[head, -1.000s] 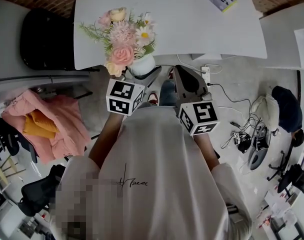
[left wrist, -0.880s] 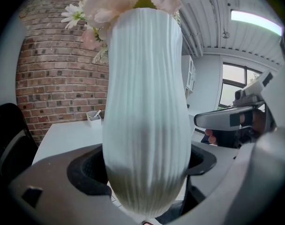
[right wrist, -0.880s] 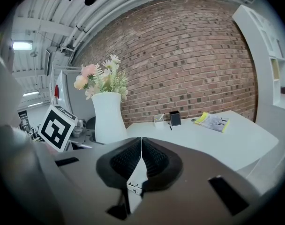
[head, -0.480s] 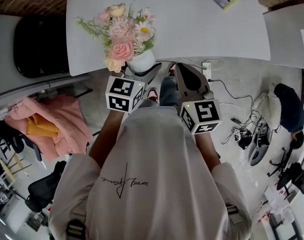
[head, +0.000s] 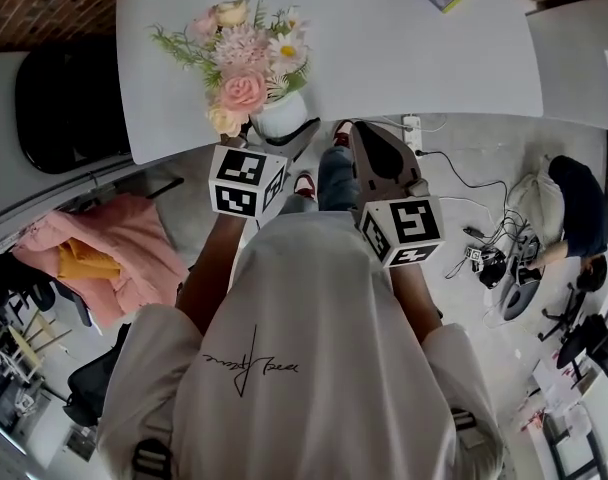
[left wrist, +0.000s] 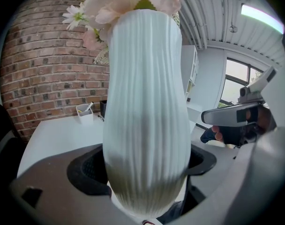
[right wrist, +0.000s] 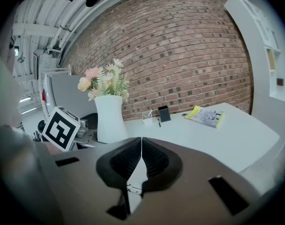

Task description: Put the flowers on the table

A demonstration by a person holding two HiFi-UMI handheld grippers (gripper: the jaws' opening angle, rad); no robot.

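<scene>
1. The left tool is clamped on a ribbed white vase: its two dark jaws press on the lower body from either side, and the vase stands upright between them.
2. A bunch of pink, cream and white flowers with green sprigs fills the vase's mouth.
3. In the head view the vase is at the near edge of the white bench. No view shows whether its base touches the top.
4. The right tool is clenched on nothing, its jaws pressed together, held just to the right of the vase.
5. Farther back on the bench lie a yellow booklet, a small cup of pens and a dark box, before a brick wall.
6. A pink cloth lies at lower left.
</scene>
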